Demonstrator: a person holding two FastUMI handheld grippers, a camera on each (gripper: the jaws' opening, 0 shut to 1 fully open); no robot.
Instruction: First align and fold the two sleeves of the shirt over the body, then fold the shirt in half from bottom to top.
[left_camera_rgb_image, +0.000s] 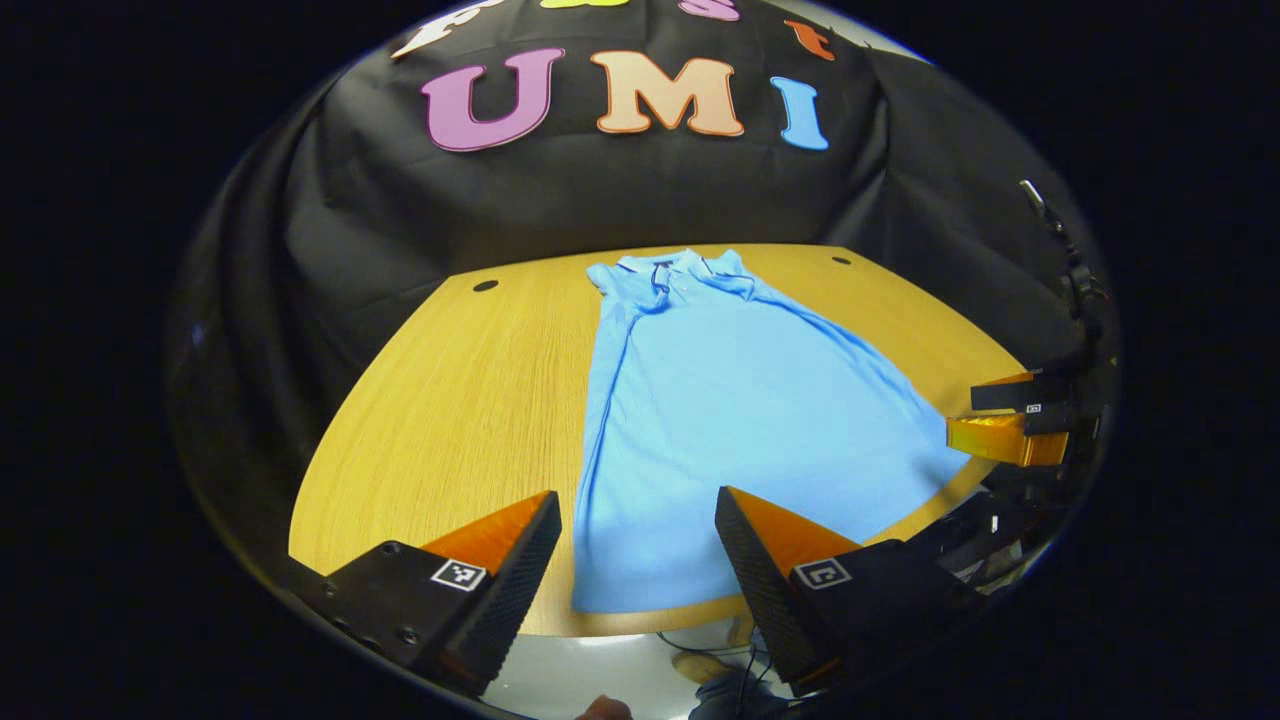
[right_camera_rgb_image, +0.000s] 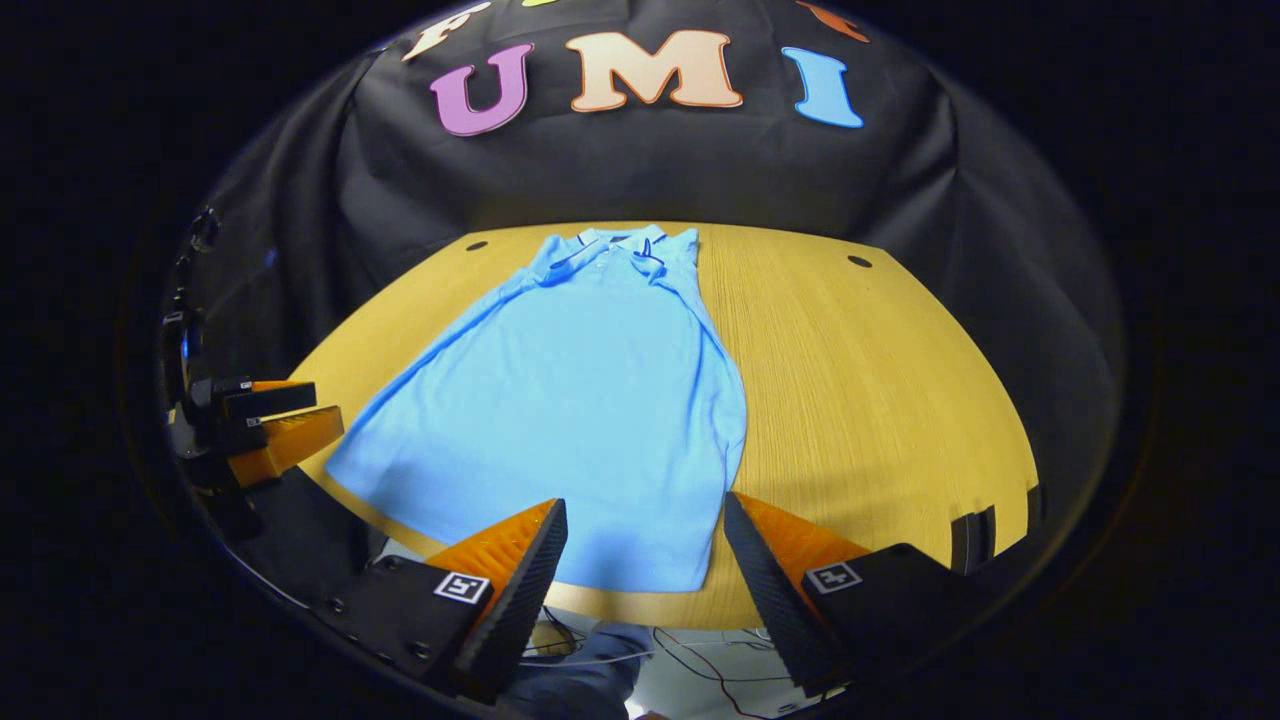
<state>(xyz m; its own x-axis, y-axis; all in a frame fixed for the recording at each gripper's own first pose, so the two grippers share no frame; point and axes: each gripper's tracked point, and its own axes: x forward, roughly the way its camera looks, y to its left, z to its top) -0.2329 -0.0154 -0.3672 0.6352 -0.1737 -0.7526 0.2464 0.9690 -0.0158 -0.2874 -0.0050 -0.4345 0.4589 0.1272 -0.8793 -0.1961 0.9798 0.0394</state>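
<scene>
Shirt (left_camera_rgb_image: 720, 420), sleeves in; tabletop (left_camera_rgb_image: 450, 400). L gripper (left_camera_rgb_image: 638, 545), R gripper (right_camera_rgb_image: 645, 550): jaws open, empty, at hem. Next: grab hem corners, fold up.

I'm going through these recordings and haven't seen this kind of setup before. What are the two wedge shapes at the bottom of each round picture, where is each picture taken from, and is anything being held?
There is no robot arm here. A person holds a two-finger tool in each hand, and a fisheye camera rides on each tool, looking forward along its fingers. The wedges at the bottom of each picture are that tool's own two fingers.

In the left gripper view you see the left tool, with the right tool farther off at the right edge. In the right gripper view you see the right tool, with the left tool at the left edge.

A light blue polo shirt lies flat on the wooden table, collar away from the person, sleeves apparently already folded in. Both tools are open near the hem, holding nothing.
</scene>
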